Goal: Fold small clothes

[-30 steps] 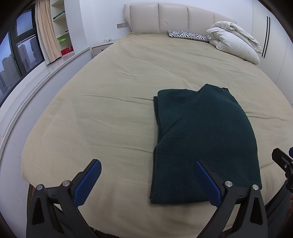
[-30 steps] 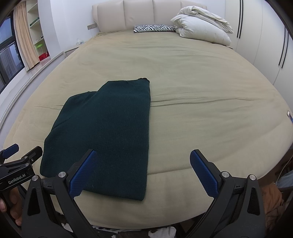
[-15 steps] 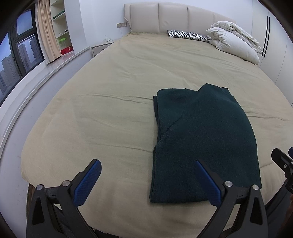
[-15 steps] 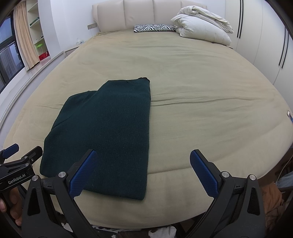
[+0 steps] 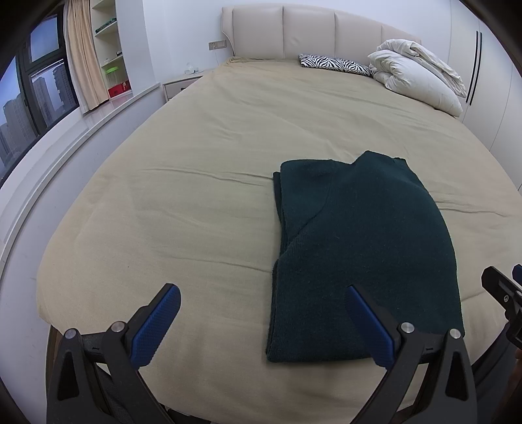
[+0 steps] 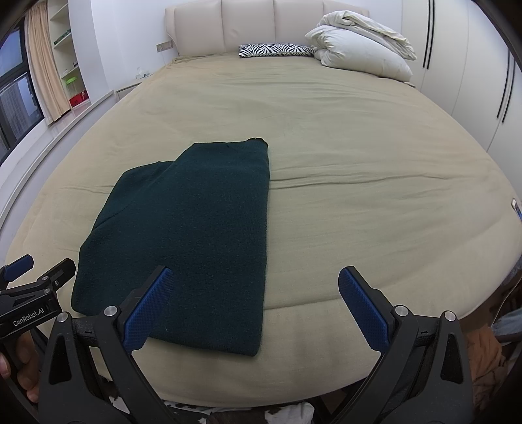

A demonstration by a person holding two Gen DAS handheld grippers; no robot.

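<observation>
A dark green knitted garment (image 5: 362, 248) lies folded into a long rectangle near the front edge of the beige bed (image 5: 202, 202); it also shows in the right wrist view (image 6: 192, 228). My left gripper (image 5: 261, 321) is open and empty, held above the bed's front edge with its right finger over the garment's near end. My right gripper (image 6: 253, 310) is open and empty, its left finger over the garment's near right corner. Neither touches the cloth.
A zebra-print pillow (image 5: 332, 62) and a white folded duvet (image 5: 421, 73) lie at the headboard (image 5: 310, 29). A window ledge (image 5: 65, 130), a nightstand (image 5: 177, 86) and shelves stand to the left. White wardrobe doors (image 6: 473, 81) stand on the right.
</observation>
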